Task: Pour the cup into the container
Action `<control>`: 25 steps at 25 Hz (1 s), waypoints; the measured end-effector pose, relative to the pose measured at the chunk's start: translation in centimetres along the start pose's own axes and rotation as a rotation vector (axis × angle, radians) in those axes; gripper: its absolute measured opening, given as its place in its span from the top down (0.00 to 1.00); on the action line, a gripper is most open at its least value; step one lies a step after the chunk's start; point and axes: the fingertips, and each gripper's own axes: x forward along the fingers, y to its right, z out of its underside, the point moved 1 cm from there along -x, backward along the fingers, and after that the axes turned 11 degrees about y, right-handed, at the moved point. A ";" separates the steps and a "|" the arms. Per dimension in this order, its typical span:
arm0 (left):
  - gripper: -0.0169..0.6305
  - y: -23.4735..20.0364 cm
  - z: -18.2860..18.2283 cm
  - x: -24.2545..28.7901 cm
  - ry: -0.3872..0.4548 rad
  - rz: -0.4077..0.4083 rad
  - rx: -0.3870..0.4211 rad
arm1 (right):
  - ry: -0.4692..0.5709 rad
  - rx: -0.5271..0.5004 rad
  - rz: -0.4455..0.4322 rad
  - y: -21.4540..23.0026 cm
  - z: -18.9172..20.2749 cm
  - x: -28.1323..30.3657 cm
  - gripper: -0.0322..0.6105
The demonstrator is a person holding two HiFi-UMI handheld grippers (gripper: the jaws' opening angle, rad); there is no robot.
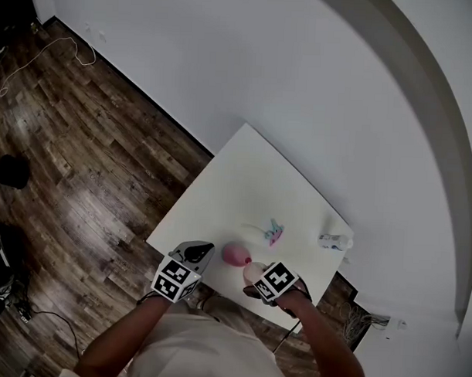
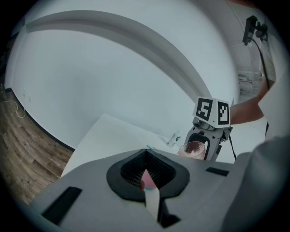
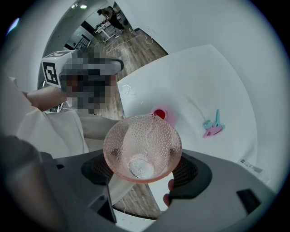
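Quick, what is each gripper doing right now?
Left gripper: closed, empty.
Right gripper: closed on the pink glass cup.

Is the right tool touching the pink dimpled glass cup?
Touching: the right gripper view shows the right tool clamped on both sides of the pink dimpled glass cup.

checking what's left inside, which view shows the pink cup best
Right gripper view: the cup fills the middle, mouth toward the camera, inside visible. Left gripper view shows it small and distant; head view only a tiny blob.

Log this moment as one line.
right gripper shut on cup | left gripper shut, beside container | cup upright, unpoured | container on table
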 end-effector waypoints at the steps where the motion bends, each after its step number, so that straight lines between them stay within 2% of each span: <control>1: 0.96 0.0 0.0 0.0 0.000 -0.001 -0.001 | -0.002 0.000 -0.001 0.1 0.0 0.0 0.38; 25: 0.96 0.1 1.6 -0.3 0.003 -0.003 -0.027 | -0.064 -0.019 -0.026 0.1 0.0 0.0 0.38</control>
